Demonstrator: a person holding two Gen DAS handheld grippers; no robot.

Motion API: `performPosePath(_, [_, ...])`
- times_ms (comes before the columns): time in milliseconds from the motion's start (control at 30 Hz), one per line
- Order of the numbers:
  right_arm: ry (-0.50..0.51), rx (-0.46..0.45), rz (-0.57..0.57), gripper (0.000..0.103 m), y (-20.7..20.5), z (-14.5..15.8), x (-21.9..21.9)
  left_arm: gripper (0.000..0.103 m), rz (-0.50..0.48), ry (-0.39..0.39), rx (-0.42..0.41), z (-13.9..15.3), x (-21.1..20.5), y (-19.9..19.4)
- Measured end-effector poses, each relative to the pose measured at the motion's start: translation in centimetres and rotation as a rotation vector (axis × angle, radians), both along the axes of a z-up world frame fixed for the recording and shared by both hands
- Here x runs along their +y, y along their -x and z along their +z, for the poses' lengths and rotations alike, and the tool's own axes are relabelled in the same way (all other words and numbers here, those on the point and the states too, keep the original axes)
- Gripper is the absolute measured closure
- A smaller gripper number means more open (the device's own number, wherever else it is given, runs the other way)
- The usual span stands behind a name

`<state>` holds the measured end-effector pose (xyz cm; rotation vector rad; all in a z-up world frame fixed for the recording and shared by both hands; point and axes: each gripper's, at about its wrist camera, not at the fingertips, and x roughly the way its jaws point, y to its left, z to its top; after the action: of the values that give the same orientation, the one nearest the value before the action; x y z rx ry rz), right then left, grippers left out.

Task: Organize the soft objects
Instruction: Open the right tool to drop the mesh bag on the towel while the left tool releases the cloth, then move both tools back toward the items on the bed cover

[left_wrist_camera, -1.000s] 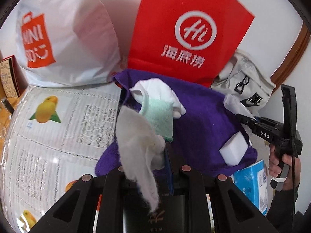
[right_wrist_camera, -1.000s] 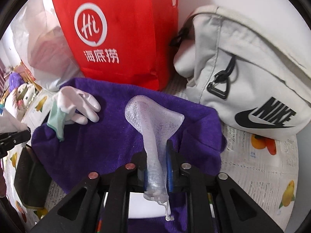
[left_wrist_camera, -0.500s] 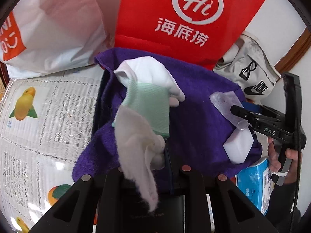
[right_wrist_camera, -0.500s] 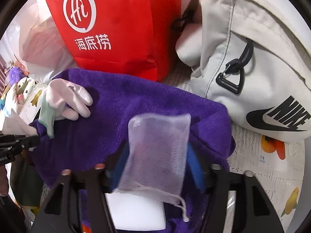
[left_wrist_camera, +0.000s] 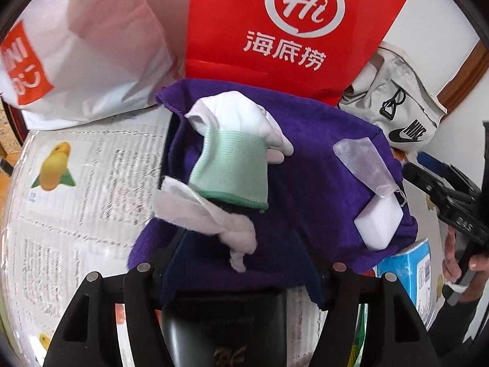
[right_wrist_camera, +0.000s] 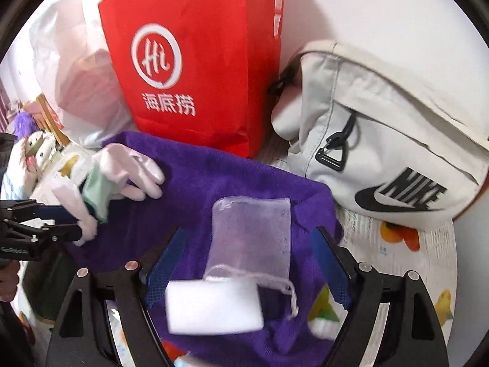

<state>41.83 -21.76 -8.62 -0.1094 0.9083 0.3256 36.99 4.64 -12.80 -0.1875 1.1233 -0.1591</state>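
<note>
A purple towel (left_wrist_camera: 321,183) (right_wrist_camera: 214,177) lies spread in front of both grippers. On it rests a white glove with a green cuff (left_wrist_camera: 235,134) (right_wrist_camera: 128,168). A fluffy white cloth (left_wrist_camera: 195,211) (right_wrist_camera: 71,197) lies loose just below the cuff, between the opening jaws of my left gripper (left_wrist_camera: 241,238); no pad presses it. My right gripper (right_wrist_camera: 247,234) is also opening. A clear mesh drawstring pouch (right_wrist_camera: 250,235) (left_wrist_camera: 360,162) lies flat and free between its fingers, above a white sponge block (right_wrist_camera: 214,305) (left_wrist_camera: 379,223).
A red paper bag (left_wrist_camera: 290,24) and a white plastic shopping bag (left_wrist_camera: 85,55) stand behind the towel. An off-white Nike bag (right_wrist_camera: 382,140) leans at the right. A blue box (left_wrist_camera: 409,269) sits under the towel's right edge. A fruit-printed cover (left_wrist_camera: 76,183) spreads left.
Both grippers have opened. The white cloth dropped from the left jaws onto the towel by the glove cuff. The mesh pouch dropped from the right jaws and lies flat above the sponge.
</note>
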Motion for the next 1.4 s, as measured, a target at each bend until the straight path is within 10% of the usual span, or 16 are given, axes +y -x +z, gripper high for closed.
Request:
performPosePath(600, [-0.059, 0.027, 0.085, 0.019, 14.8, 1.4, 3.8, 0.037, 0.074, 0.04, -0.091, 3.1, 4.2, 9.6])
performPosePath(1400, [-0.192, 0.248, 0.067, 0.019, 25.7, -3.9, 11.1, 0.037, 0.08, 0.15, -0.072, -2.2, 7.7, 20.4])
